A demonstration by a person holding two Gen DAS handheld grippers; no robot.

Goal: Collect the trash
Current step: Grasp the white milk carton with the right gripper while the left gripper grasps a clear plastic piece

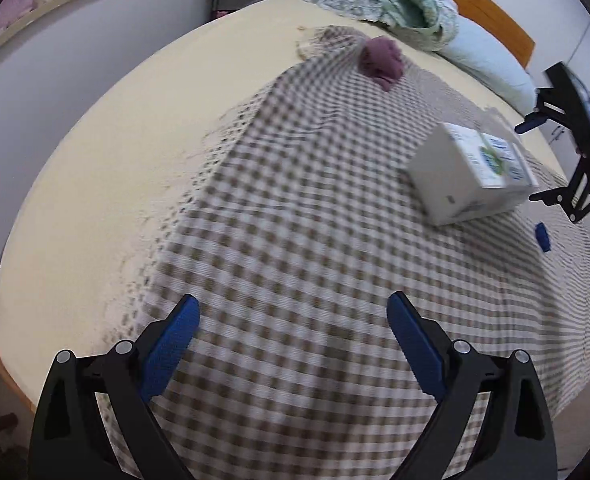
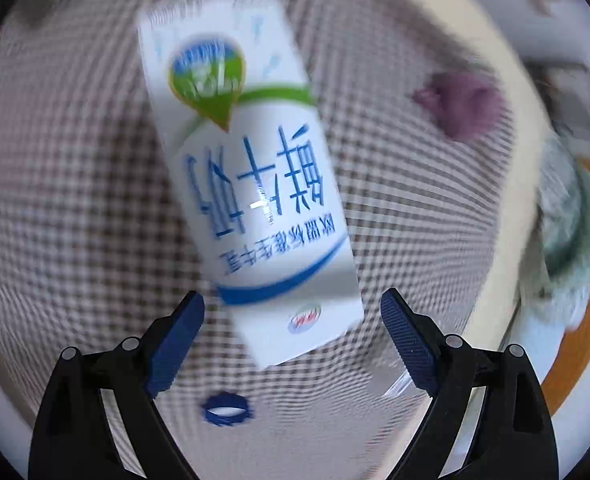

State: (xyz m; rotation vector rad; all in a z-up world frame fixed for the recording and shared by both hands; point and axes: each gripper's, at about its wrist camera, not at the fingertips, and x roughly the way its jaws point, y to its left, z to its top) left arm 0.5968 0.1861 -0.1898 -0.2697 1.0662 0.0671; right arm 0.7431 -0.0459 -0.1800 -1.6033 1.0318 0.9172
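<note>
Milk is what the carton (image 2: pixel 251 184) ahead of my right claw (image 2: pixel 293 312) says: big blue characters "鲜牛奶", upside down from where I look, under a green and blue drop-shaped logo, with a line of smaller blurred writing below. The carton lies on its side on the checked blanket (image 2: pixel 75 184), its near end between my spread, empty fingers. A blue cap (image 2: pixel 226 409) lies loose just below them. A purple wad (image 2: pixel 461 104) sits far ahead to the right. My left claw (image 1: pixel 293 314) also gapes wide, empty, with the carton (image 1: pixel 469 172) well ahead to its right.
</note>
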